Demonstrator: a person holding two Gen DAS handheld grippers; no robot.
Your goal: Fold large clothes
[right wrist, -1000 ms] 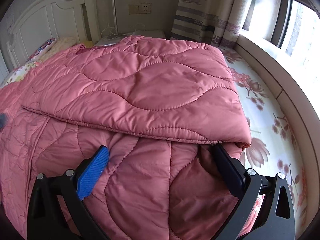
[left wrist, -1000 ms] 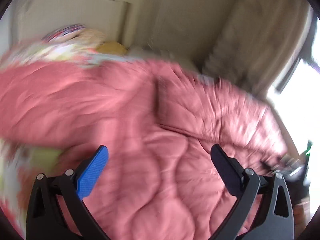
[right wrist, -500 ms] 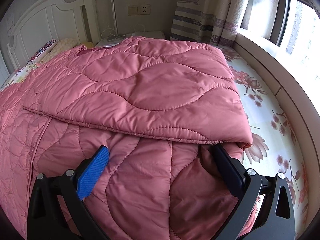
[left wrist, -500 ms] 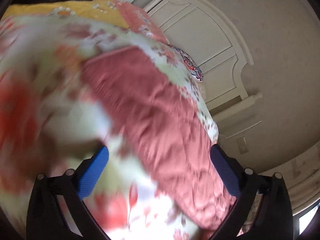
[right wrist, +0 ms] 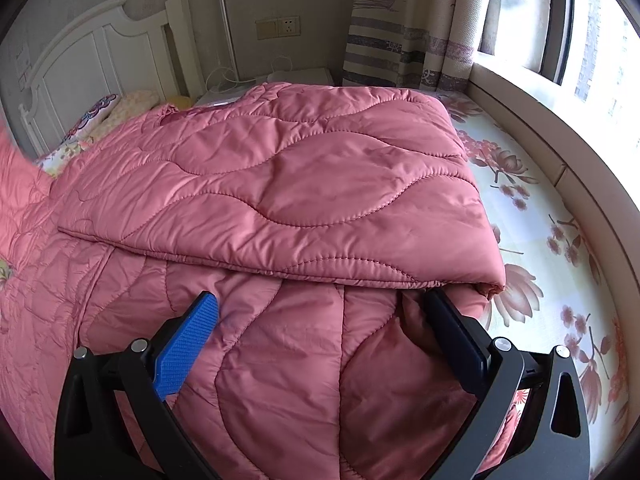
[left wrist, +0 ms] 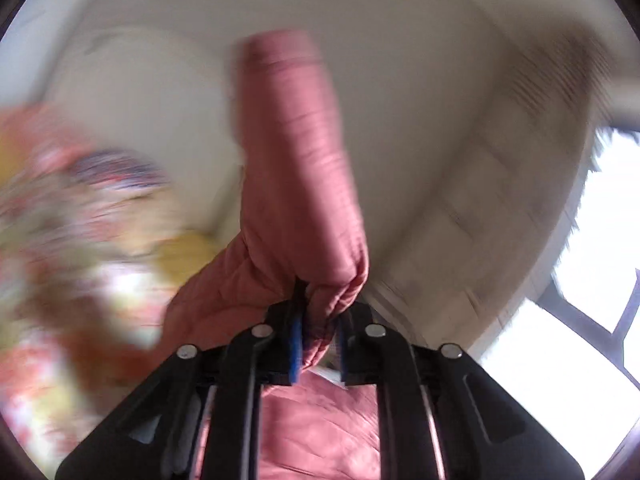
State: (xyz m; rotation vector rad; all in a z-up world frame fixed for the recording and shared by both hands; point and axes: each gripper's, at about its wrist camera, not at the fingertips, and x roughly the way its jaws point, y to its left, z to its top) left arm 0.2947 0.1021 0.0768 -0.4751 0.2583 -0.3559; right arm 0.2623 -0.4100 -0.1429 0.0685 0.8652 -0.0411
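A large pink quilted coat point(right wrist: 280, 184) lies spread on the bed, its right side folded over the middle. My left gripper point(left wrist: 318, 340) is shut on a bunched part of this coat point(left wrist: 296, 152), which stands up long and narrow in front of the wall; that view is blurred. In the right wrist view a raised pink piece point(right wrist: 16, 176) shows at the far left edge. My right gripper point(right wrist: 320, 300) stands open low over the coat's near part, just before the folded edge, with nothing pinched between its fingers.
The floral bed sheet point(right wrist: 540, 240) shows to the right of the coat. A white headboard point(right wrist: 100, 56) and pillows point(right wrist: 96, 108) are at the back left, a small white nightstand point(right wrist: 304, 76) and striped curtain point(right wrist: 384, 32) behind, a window ledge point(right wrist: 520, 92) along the right.
My left gripper went from wide open to shut on the coat's fabric and rose, its view swinging up toward the wall. The right gripper and the folded coat kept still.
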